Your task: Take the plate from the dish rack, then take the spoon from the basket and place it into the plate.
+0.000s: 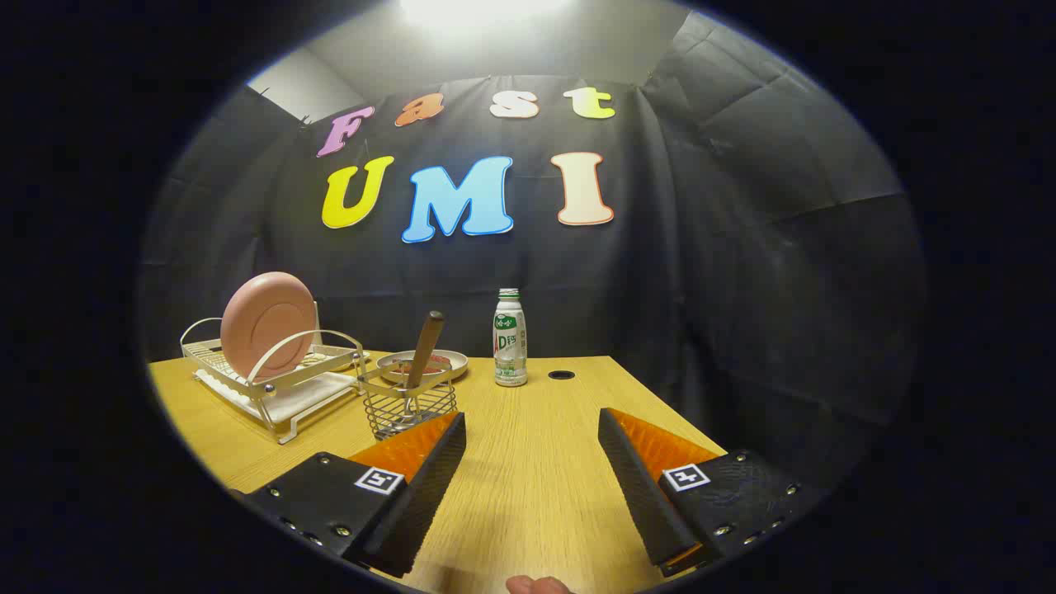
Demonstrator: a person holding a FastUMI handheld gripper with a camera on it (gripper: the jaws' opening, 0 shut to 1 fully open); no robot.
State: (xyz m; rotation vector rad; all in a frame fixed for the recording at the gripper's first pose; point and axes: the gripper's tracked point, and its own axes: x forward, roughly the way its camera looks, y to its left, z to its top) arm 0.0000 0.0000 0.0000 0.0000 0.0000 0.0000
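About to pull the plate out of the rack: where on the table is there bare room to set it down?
Bare wood lies between and just ahead of the open gripper, up to the bottle and the small hole. It is crowded where the dish rack holding the plate, the basket with the spoon and a shallow dish cluster.

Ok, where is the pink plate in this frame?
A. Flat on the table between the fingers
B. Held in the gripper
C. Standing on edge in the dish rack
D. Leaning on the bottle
C: the pink plate stands on edge in the dish rack, beyond the wire basket, while the gripper is open over bare table, holding nothing.
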